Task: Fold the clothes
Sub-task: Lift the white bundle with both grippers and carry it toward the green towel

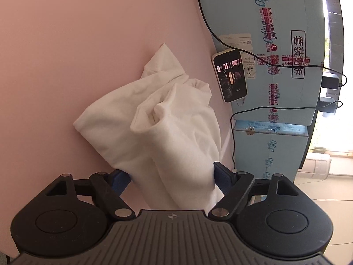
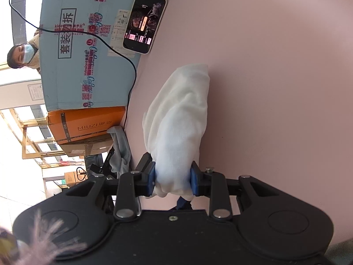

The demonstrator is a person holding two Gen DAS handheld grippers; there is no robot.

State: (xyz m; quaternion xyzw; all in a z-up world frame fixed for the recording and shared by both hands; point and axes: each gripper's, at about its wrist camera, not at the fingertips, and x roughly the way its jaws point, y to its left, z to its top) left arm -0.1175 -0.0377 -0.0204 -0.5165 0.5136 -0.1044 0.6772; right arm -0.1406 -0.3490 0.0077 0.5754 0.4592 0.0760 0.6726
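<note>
The table (image 1: 66,44) is plain pink and smooth. A white cloth (image 1: 158,114) lies bunched up on it, straight ahead of both sets of jaws.

The left gripper (image 1: 172,176) has its blue pads on each side of one end of the cloth. The cloth fills the gap between them, and the jaws look closed on it.

The right gripper (image 2: 173,180) has its jaws squeezed on the other end of the cloth (image 2: 181,119). The bunch is pinched tight between the two blue pads, and that end is lifted a bit off the table.

Past the cloth, at the far edge of the table, a phone (image 1: 230,75) with a lit screen leans on a big light blue box (image 1: 291,11) with pink print. A black cable (image 1: 207,22) runs across the box. Beside the right jaws, off the table edge, sit an orange box (image 2: 88,123) and a grey cloth (image 2: 120,145). A person (image 2: 22,55) in a face mask sits behind the blue box. Bright windows show behind.
</note>
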